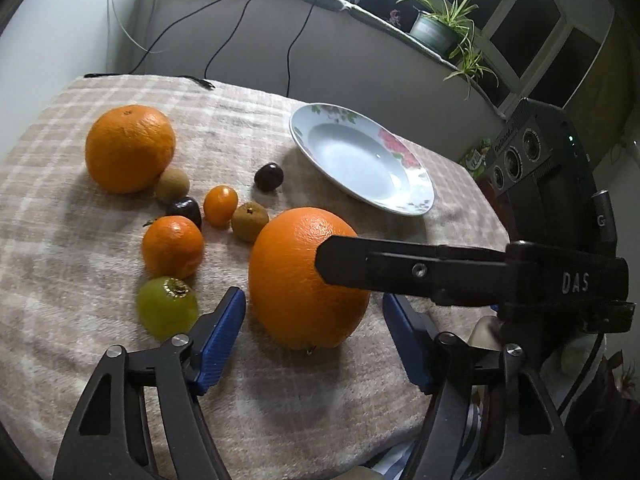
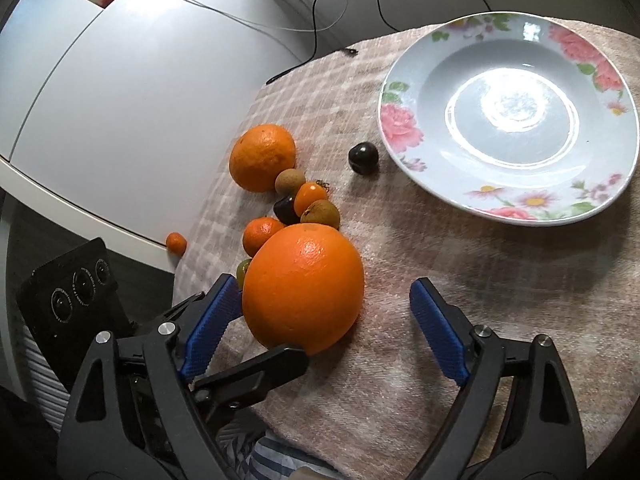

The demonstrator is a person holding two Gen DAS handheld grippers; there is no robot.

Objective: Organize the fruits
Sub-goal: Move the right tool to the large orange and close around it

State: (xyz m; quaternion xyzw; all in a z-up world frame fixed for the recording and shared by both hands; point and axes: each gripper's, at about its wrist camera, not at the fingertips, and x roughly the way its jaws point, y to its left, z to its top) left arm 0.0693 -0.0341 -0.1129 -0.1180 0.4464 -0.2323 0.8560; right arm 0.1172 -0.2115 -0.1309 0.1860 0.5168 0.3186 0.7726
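A large orange (image 1: 304, 280) (image 2: 304, 280) lies on the checked cloth (image 1: 280, 380) near the front edge. My left gripper (image 1: 314, 328) is open, its blue pads either side of the orange with small gaps. My right gripper (image 2: 324, 324) is open too: its left pad is close beside the orange and its right pad stands well clear. One black finger (image 1: 400, 268) of the right gripper crosses in front of the orange. A flowered plate (image 1: 304, 120) (image 2: 400, 120) stands bare at the back right.
Left of the orange lie a second large orange (image 1: 130, 148), a mandarin (image 1: 172, 246), a green fruit (image 1: 168, 308), two dark plums (image 1: 269, 176) and several small fruits. One small orange fruit (image 2: 176, 243) lies off the cloth. Cables hang behind the table.
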